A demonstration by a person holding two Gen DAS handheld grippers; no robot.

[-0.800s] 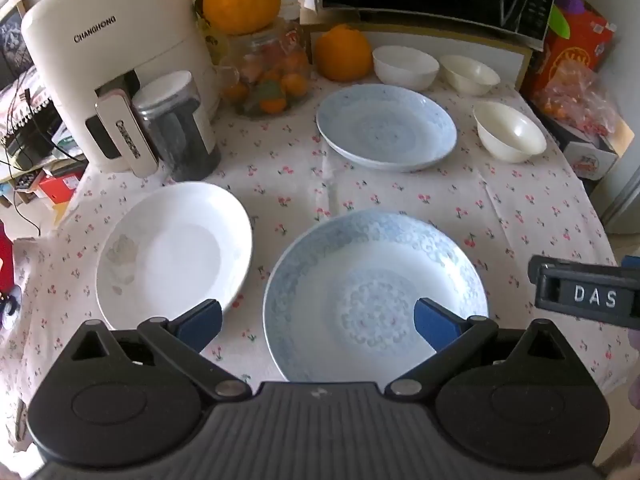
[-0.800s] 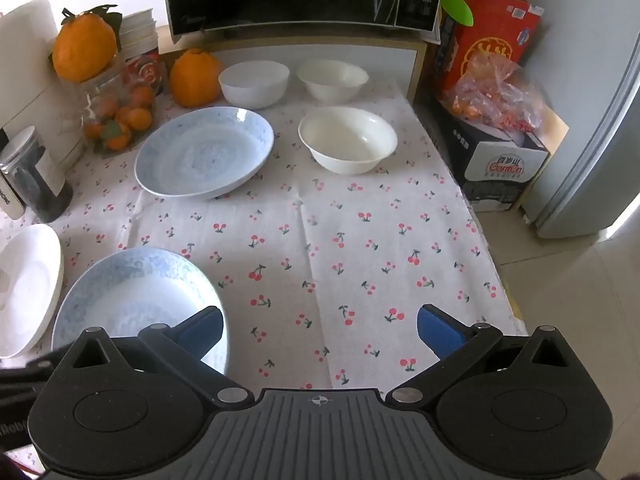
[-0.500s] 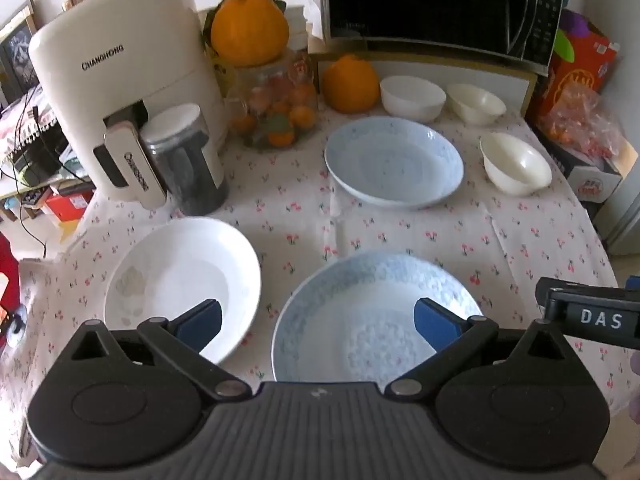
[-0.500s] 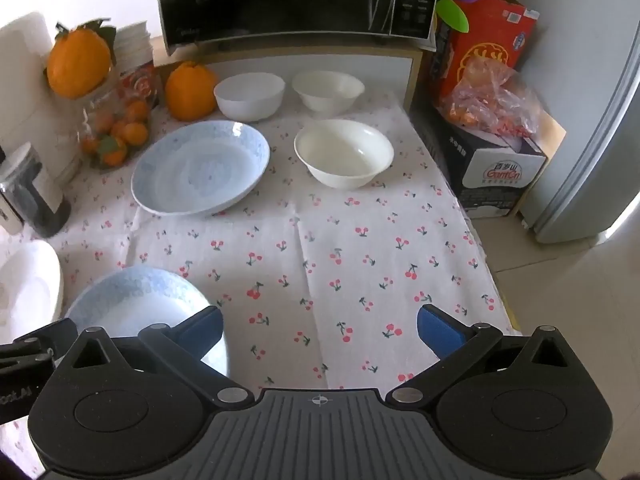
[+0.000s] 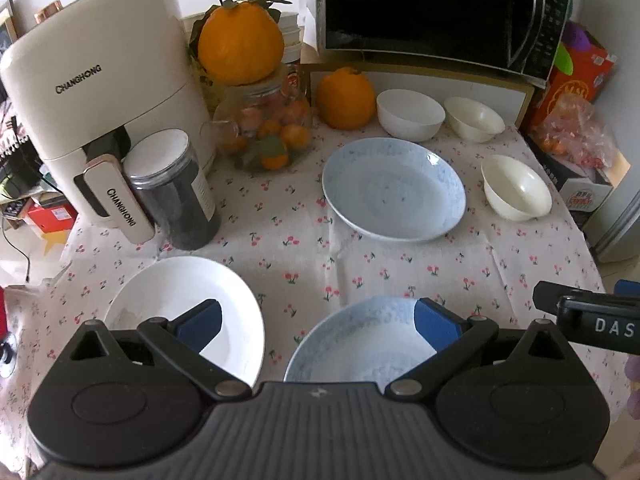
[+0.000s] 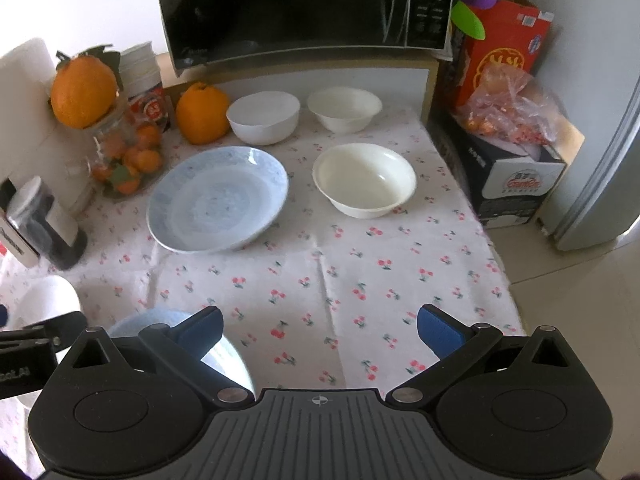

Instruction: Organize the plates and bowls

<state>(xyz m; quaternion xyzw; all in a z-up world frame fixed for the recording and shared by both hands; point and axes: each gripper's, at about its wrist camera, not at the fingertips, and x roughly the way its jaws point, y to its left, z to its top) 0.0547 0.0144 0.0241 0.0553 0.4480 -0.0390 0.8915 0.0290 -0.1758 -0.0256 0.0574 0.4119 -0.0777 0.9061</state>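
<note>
Blue-patterned near plate [image 5: 360, 344] is lying on the cherry-print cloth [image 5: 320, 264], directly under the left gripper [image 5: 318, 320], untouched. Both grippers, right gripper [image 6: 318, 326] included, are gaping wide, holding nothing.

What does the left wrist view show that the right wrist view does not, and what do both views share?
Only the left wrist view shows the air fryer's brand lettering and the whole white plate. Only the right wrist view shows the floor and the fridge door. Both show the far blue plate, three white bowls, the microwave and the cherry-print cloth.
</note>
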